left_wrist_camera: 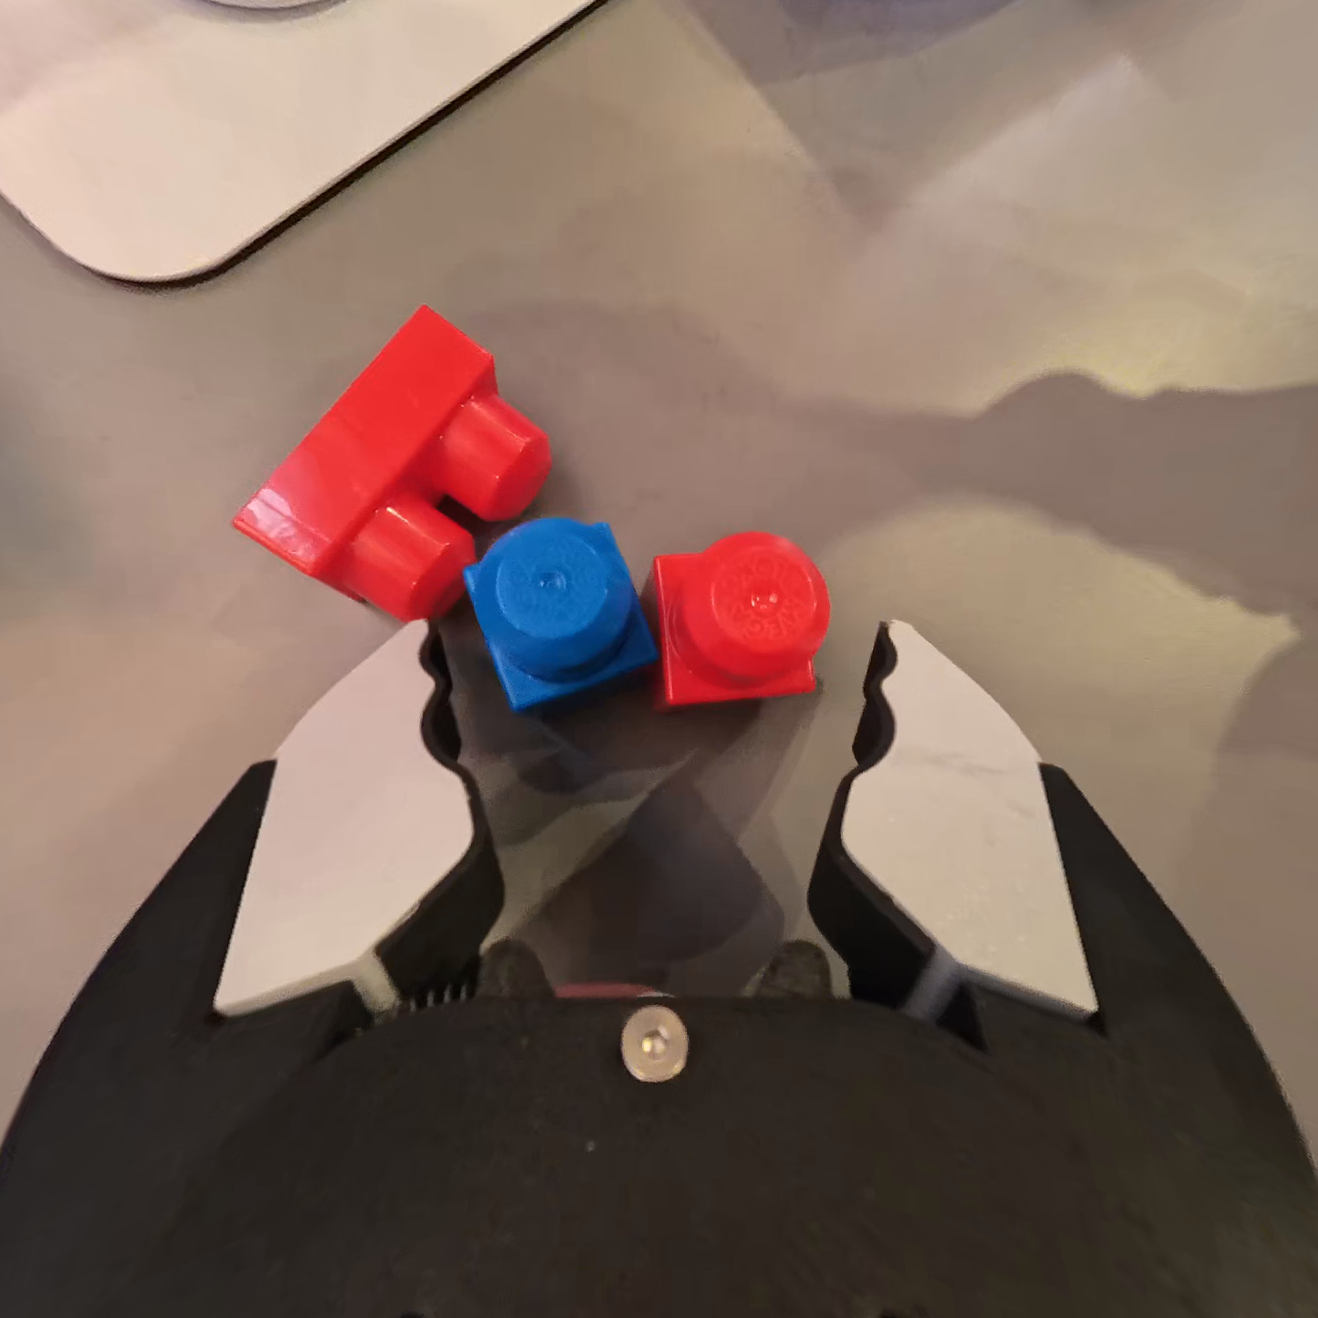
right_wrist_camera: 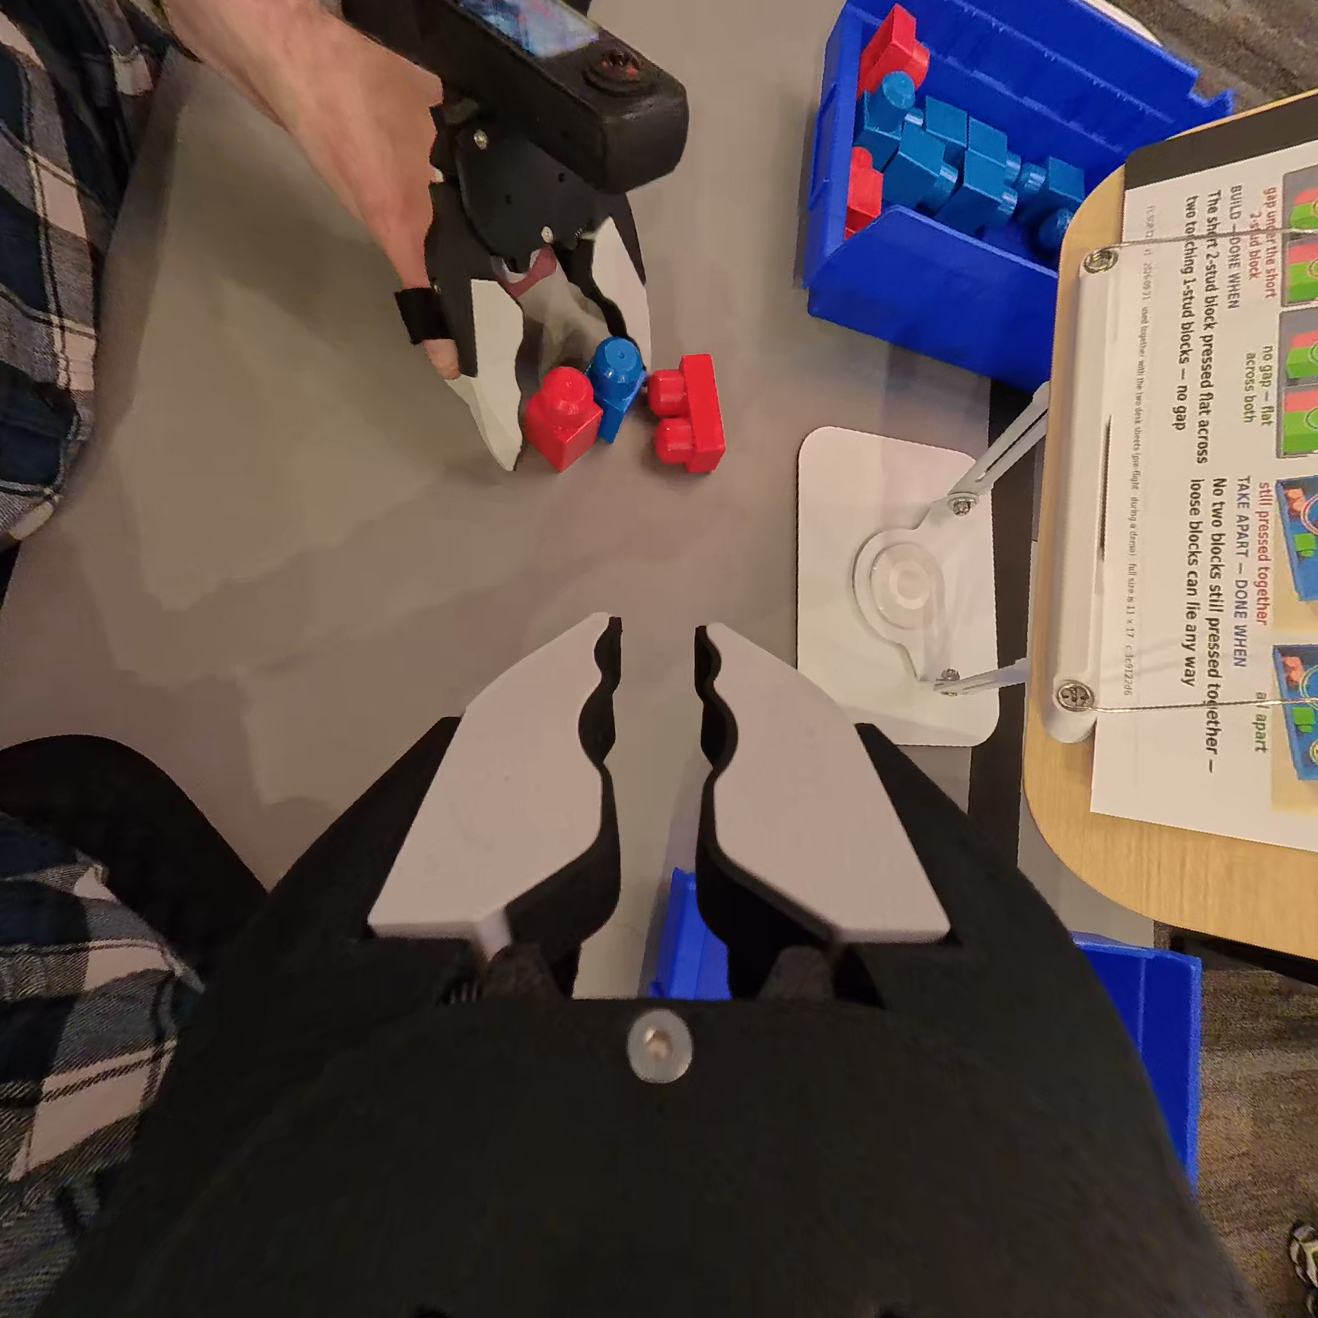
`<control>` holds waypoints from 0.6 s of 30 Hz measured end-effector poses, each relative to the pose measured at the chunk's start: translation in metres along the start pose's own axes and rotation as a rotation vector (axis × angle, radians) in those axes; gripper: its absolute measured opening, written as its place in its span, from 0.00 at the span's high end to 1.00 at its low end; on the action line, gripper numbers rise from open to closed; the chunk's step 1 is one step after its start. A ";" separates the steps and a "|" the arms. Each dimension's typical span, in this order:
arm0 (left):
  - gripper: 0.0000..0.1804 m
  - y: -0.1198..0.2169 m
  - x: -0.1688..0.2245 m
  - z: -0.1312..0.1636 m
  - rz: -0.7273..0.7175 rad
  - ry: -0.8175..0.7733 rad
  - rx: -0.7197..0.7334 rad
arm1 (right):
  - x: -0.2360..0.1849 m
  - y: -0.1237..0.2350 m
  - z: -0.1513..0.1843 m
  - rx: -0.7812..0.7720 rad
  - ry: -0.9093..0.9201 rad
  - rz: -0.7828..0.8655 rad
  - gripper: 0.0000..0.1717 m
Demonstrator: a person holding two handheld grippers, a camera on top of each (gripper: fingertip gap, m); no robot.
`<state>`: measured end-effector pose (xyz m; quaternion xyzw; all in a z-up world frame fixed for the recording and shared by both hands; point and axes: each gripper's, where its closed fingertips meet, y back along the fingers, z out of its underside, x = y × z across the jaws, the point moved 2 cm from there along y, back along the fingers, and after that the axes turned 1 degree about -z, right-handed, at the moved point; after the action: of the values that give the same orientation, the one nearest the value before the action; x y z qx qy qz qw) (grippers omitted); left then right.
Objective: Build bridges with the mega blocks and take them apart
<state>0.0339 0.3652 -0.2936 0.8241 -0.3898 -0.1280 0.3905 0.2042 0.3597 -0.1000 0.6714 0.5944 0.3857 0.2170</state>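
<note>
The left gripper [left_wrist_camera: 652, 642] stands with its white, black-padded fingers wide apart over the grey tabletop [left_wrist_camera: 856, 356], gripping nothing: between the fingertips sit a small blue one-stud plastic block [left_wrist_camera: 560, 617] and a small red one-stud plastic block [left_wrist_camera: 738, 620], both upright, just beside each other, with a gap between each pad and the nearest block. Just beyond the blue block lies a red two-stud plastic block [left_wrist_camera: 389, 463] tipped on its side, one stud touching or nearly touching the blue one. The right gripper [right_wrist_camera: 657, 631] hovers well apart from them, its fingers a little open on bare air. Farther out stand a blue plastic bin [right_wrist_camera: 948, 299] of more blue and red blocks, a white stand base [right_wrist_camera: 841, 499] and a wooden board [right_wrist_camera: 1055, 499] carrying a printed sheet.
</note>
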 end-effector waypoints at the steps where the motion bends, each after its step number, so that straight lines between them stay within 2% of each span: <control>1: 0.41 -0.003 -0.001 0.000 0.000 -0.006 -0.006 | 0.000 0.000 0.000 0.000 0.002 -0.001 0.89; 5: 0.51 -0.007 0.002 -0.006 0.033 -0.060 -0.002 | -0.001 -0.001 0.000 0.000 0.002 -0.004 0.89; 10: 0.52 -0.010 0.003 -0.010 0.102 -0.108 -0.007 | 0.000 0.000 0.001 -0.001 -0.002 -0.004 0.89; 16: 0.52 -0.003 0.013 0.000 0.263 -0.268 -0.111 | -0.001 -0.002 0.001 -0.003 -0.004 -0.014 0.89; 18: 0.53 0.003 0.007 -0.002 0.260 -0.300 -0.106 | -0.001 -0.005 0.000 -0.008 -0.003 -0.025 0.89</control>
<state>0.0383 0.3599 -0.2894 0.7169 -0.5394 -0.2183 0.3840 0.2013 0.3597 -0.1045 0.6636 0.6010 0.3843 0.2251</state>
